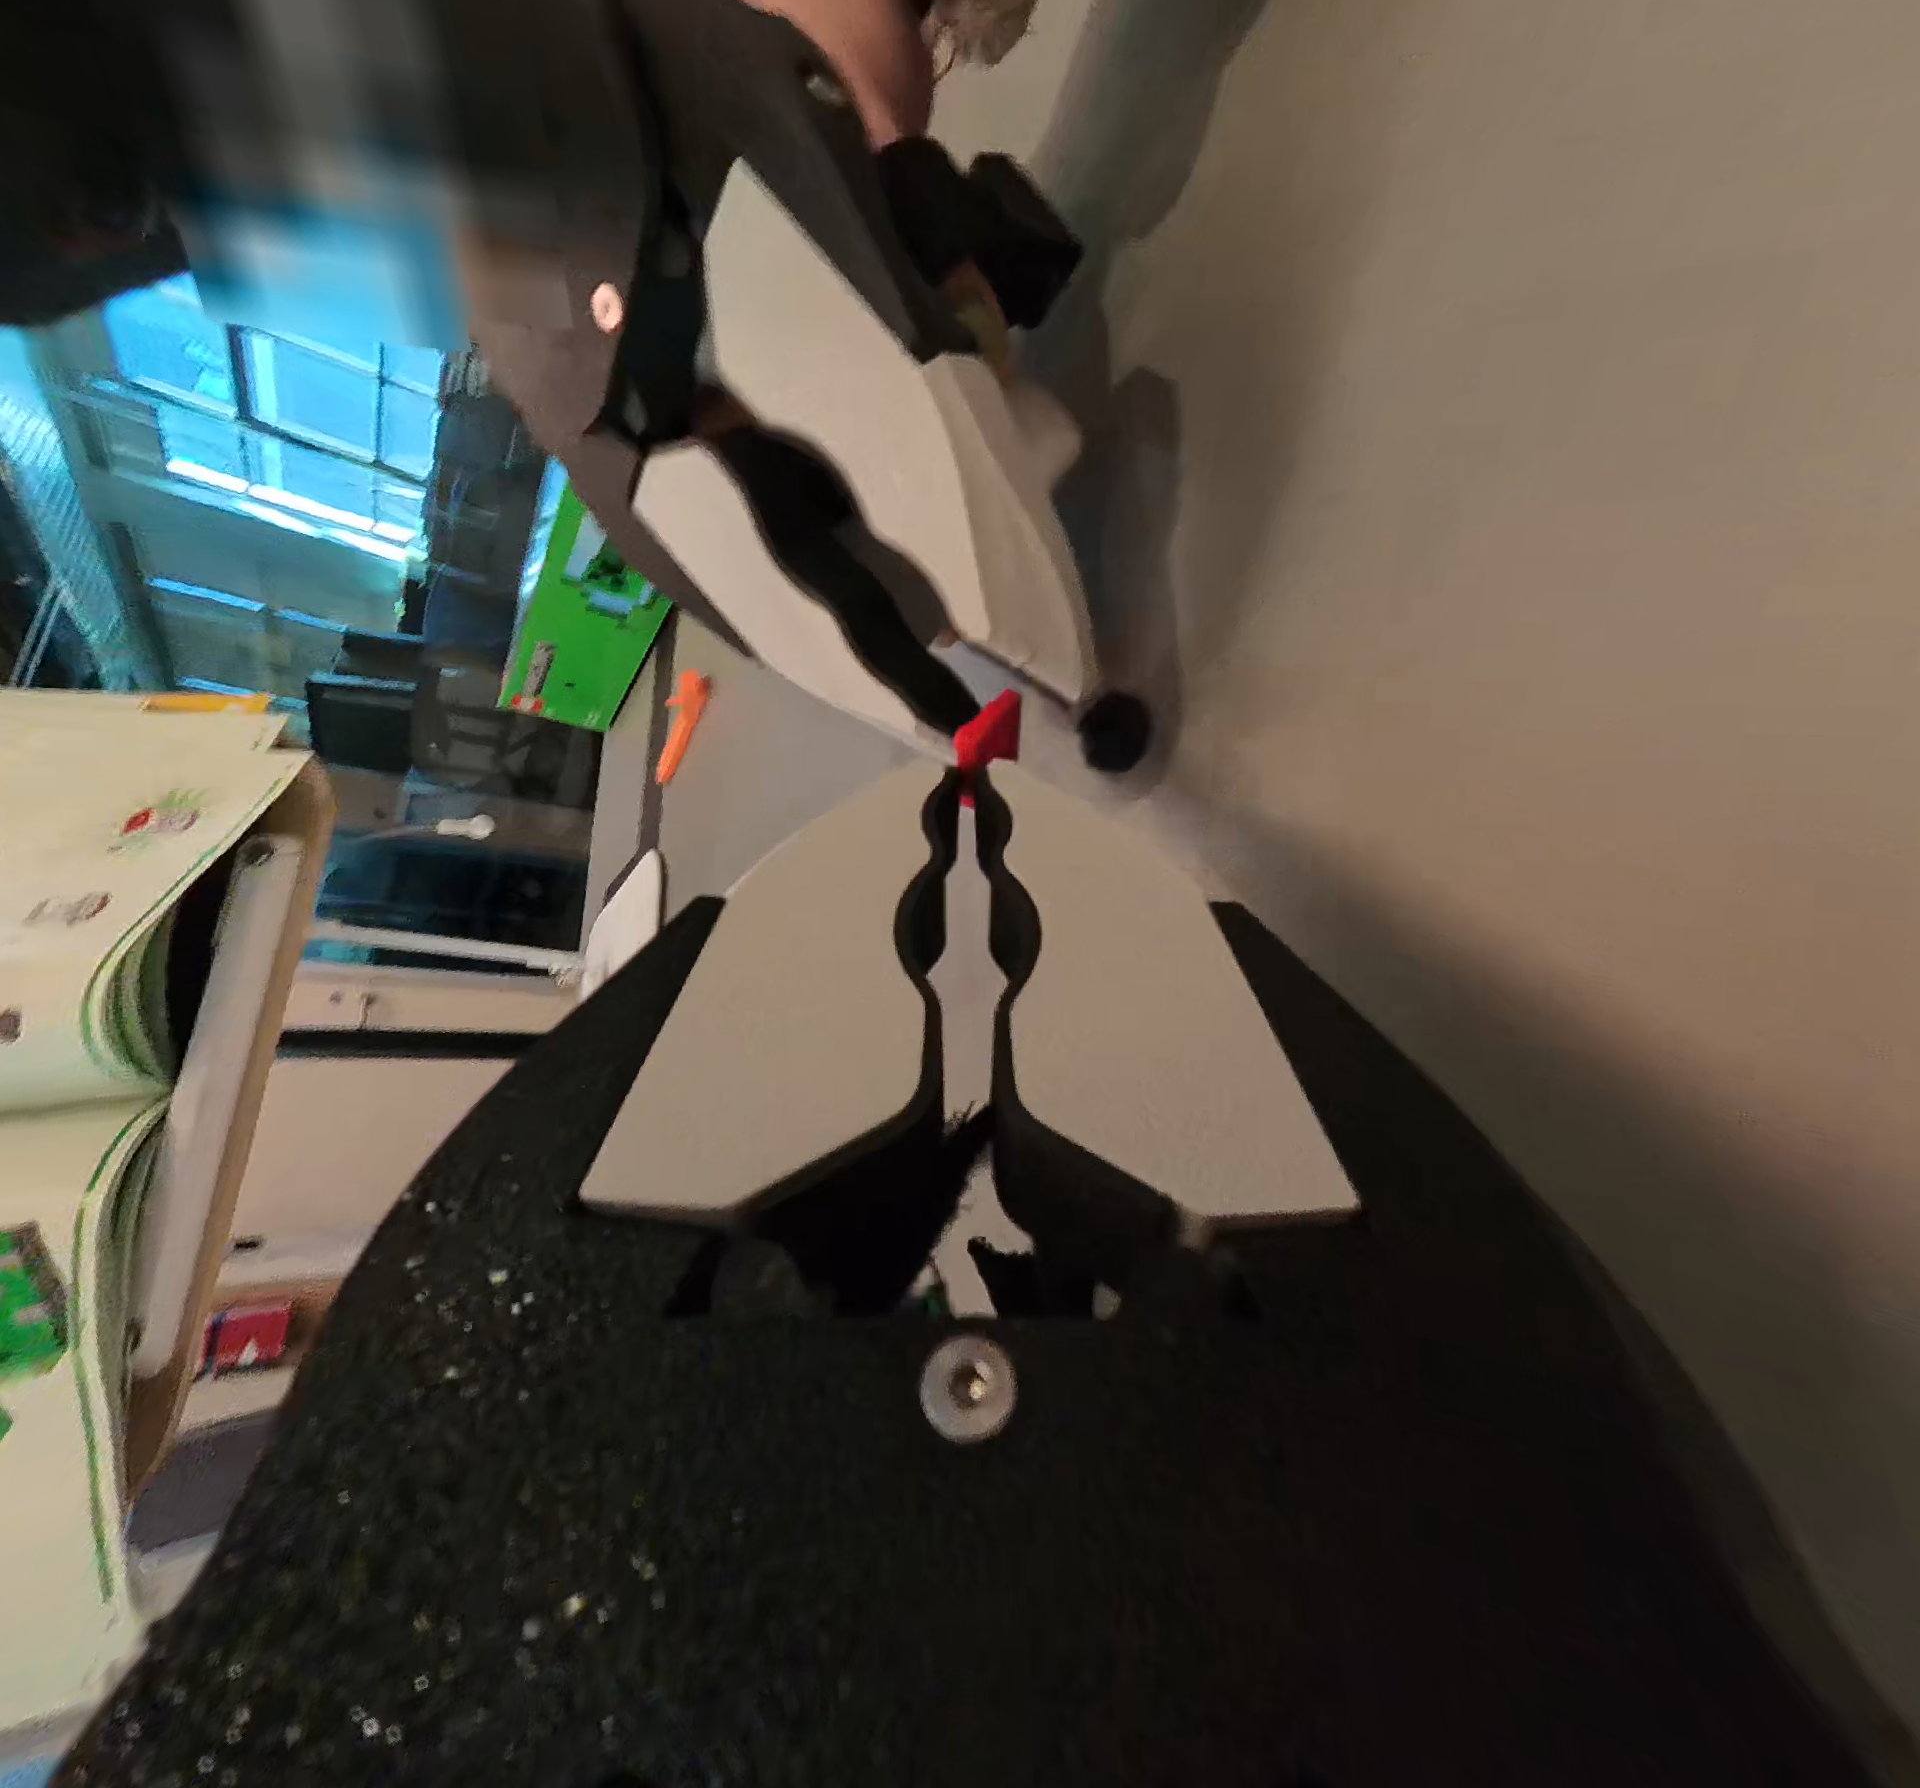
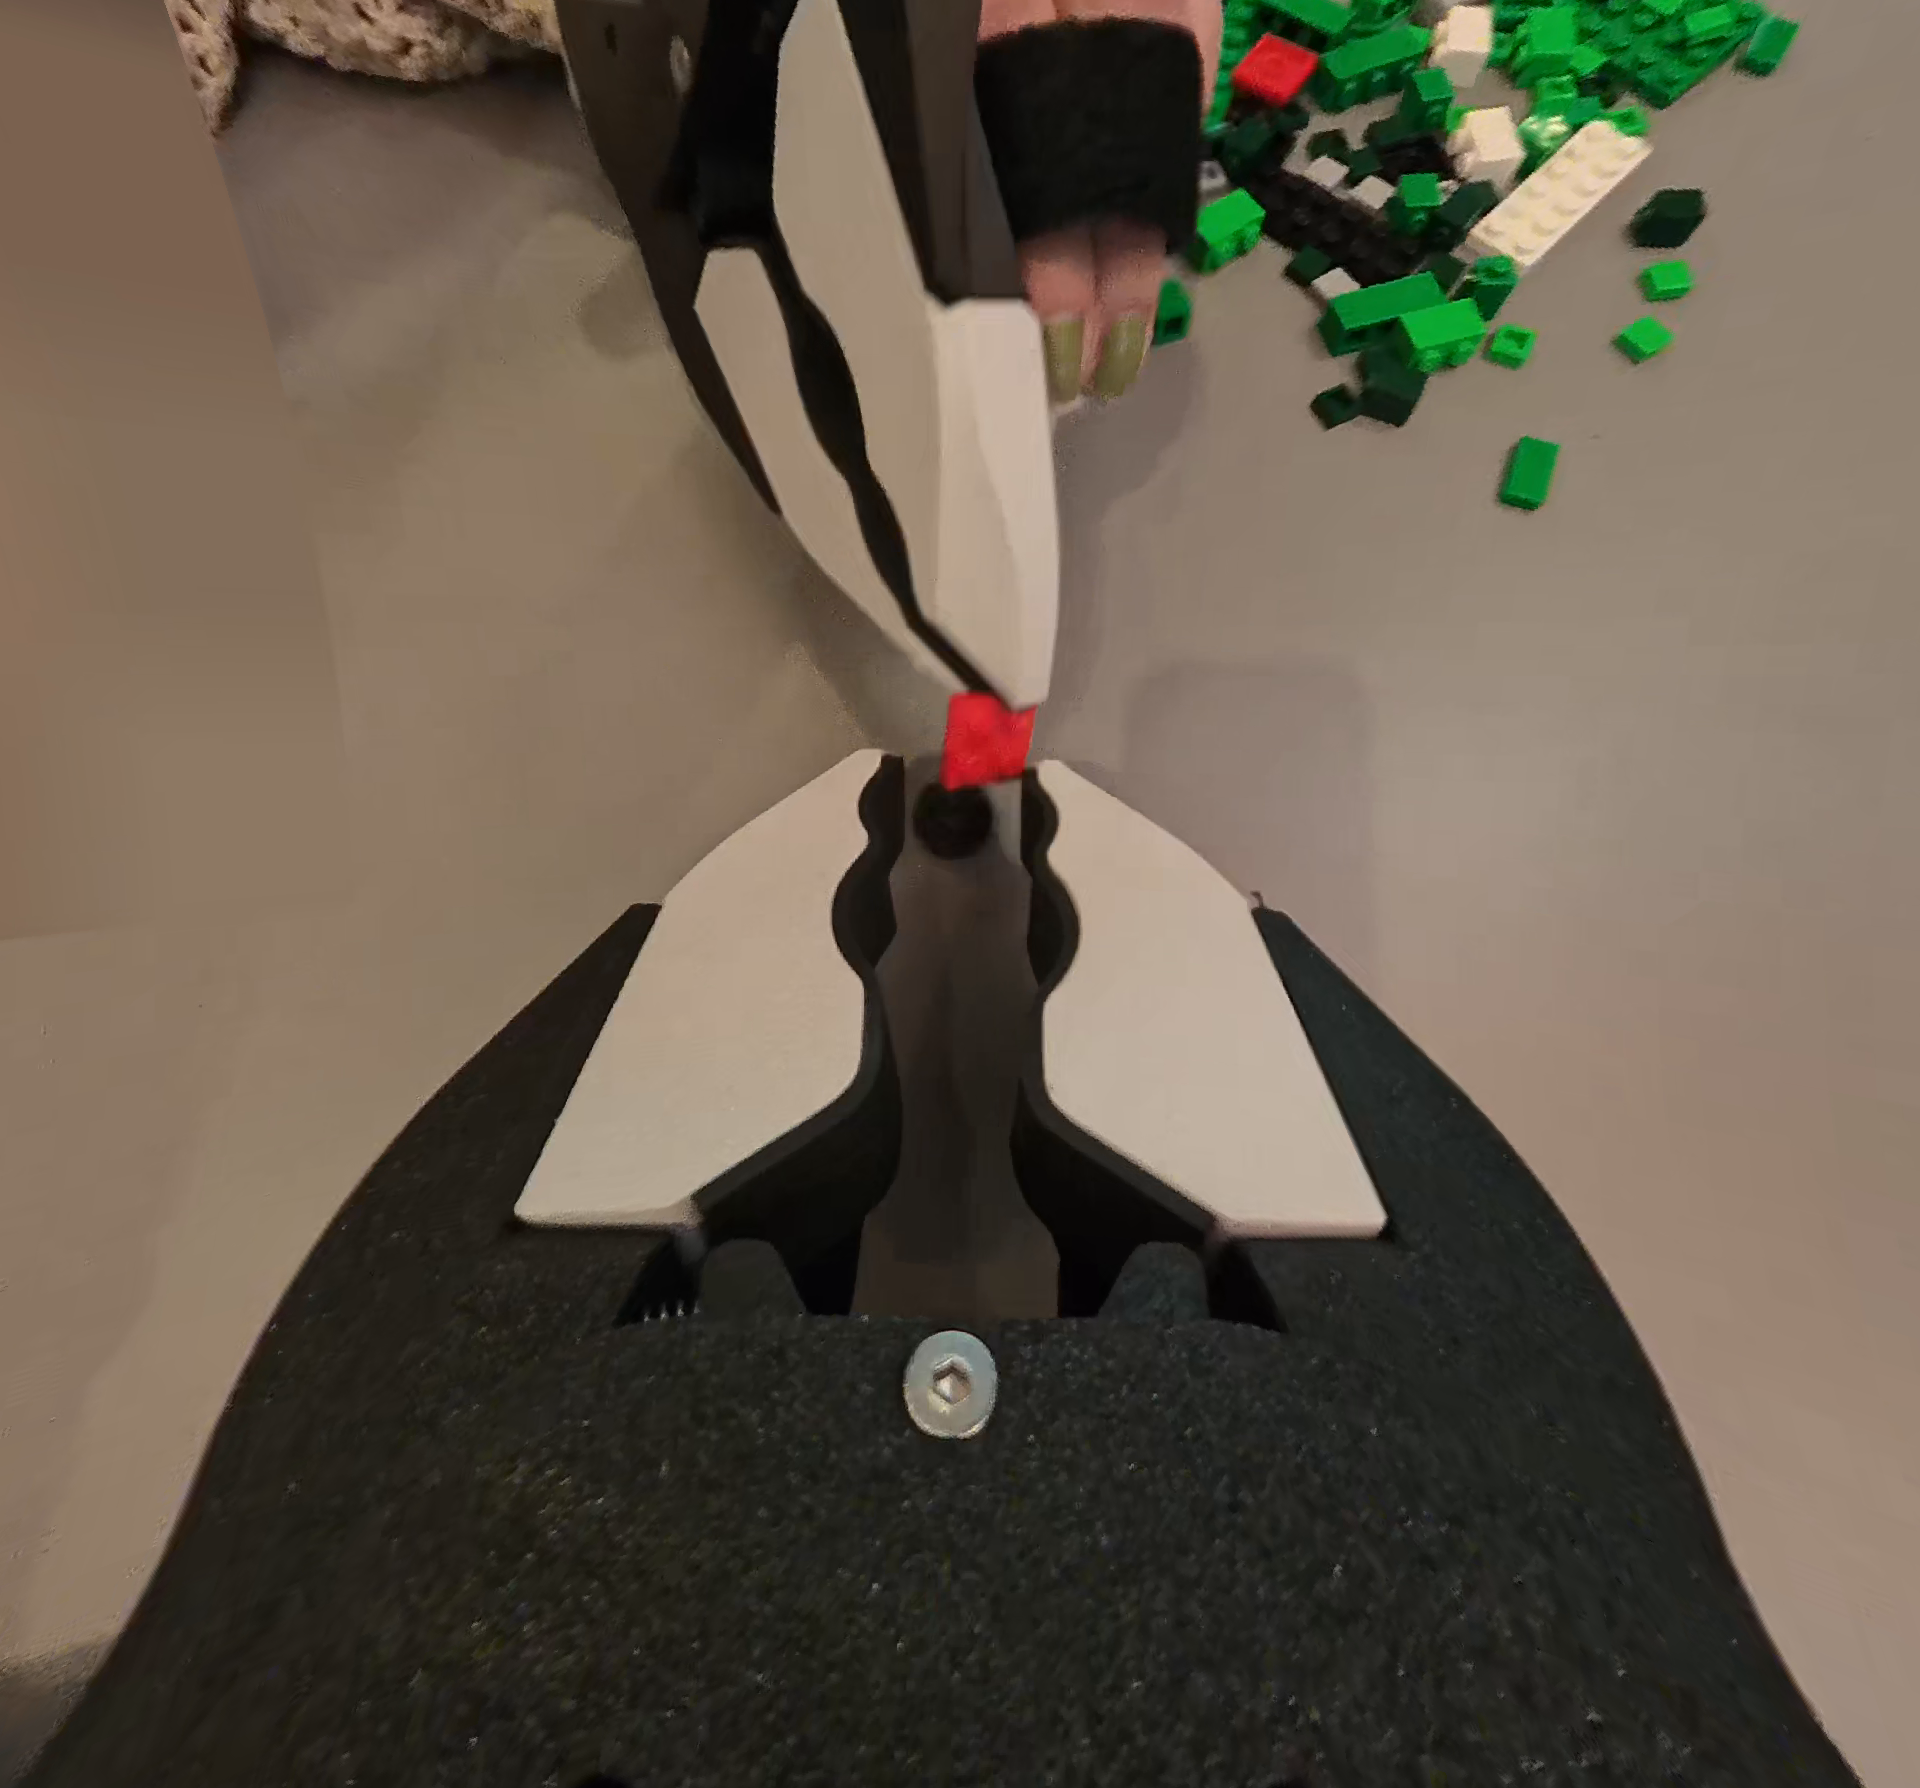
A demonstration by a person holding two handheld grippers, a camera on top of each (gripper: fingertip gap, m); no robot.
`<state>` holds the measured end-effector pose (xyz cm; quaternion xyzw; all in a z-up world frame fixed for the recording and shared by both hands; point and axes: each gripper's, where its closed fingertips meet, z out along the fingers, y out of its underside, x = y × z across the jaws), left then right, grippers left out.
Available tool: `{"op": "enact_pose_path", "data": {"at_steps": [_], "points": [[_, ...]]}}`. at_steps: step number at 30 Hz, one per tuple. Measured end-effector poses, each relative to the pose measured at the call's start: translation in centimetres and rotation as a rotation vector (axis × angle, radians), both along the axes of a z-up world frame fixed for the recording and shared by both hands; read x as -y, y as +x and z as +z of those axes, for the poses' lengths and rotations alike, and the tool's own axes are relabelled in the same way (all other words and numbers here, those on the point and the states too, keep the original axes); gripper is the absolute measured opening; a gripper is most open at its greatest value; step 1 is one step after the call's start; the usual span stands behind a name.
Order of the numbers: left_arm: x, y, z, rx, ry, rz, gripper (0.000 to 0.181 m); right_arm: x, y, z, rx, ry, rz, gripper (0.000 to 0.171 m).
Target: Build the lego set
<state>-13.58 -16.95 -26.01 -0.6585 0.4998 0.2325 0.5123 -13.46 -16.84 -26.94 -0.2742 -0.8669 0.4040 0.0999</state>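
My left gripper [image 1: 968, 782] is shut on a small red lego piece [image 1: 987, 725] and holds it by one corner just above the grey table. In the right wrist view the left gripper [image 2: 1000, 691] comes down from above with the red piece [image 2: 987, 739] at its tips. My right gripper [image 2: 961, 777] is open, its tips on either side of the red piece's lower edge. A small black round piece [image 2: 948, 822] shows between the right fingers, just beyond the red piece. In the left wrist view it [image 1: 1114, 730] sits at the right gripper's tip, close to the table.
A pile of loose green, white and black bricks [image 2: 1455, 128] lies at the far right of the table [image 2: 416, 595], with a red brick [image 2: 1273, 65] and a long white plate [image 2: 1558, 190]. An open instruction booklet [image 1: 62, 907], a green box [image 1: 582, 616] and an orange tool [image 1: 681, 720] show beyond.
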Motion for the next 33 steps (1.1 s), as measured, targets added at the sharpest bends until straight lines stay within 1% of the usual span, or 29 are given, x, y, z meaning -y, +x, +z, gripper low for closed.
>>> {"op": "enact_pose_path", "data": {"at_steps": [4,8,11,17,20,23,25,27,30,33], "points": [[-0.2,-1.7,0.2,-0.009,0.031,0.066,0.002,-0.7,0.5,-0.7,0.028,0.048,0.010,0.022],[-0.4,-2.2,0.2,-0.023,0.045,0.085,0.002,-0.8,0.5,-1.6,0.038,0.127,0.007,0.021],[-0.4,-2.2,0.9,-0.031,0.095,0.088,0.002,-0.8,0.3,-1.7,0.028,0.162,0.000,0.020],[-0.2,-1.8,1.3,-0.020,0.122,0.055,0.002,-0.6,0.2,-1.7,0.008,0.181,0.007,0.006],[-0.4,-2.3,1.1,-0.031,0.109,0.075,0.002,-0.7,0.4,-1.7,0.014,0.170,0.017,0.008],[-0.6,-2.9,1.1,-0.033,0.110,0.112,0.002,-0.7,0.3,-1.3,0.002,0.127,0.013,0.013],[-0.6,-3.0,1.4,-0.019,0.117,0.121,0.002,-0.9,-0.8,-0.5,-0.063,0.089,-0.041,0.026],[-0.6,-2.7,1.6,0.029,0.114,0.109,0.002,-1.0,-1.9,0.4,-0.155,0.053,-0.082,0.030],[-0.6,-2.7,2.0,0.142,0.086,0.119,0.002,-0.7,-2.5,2.3,-0.342,0.016,-0.087,0.021],[-0.7,-2.9,2.4,0.285,0.040,0.134,0.002,-0.8,-2.9,3.1,-0.503,0.115,-0.090,0.013]]}}
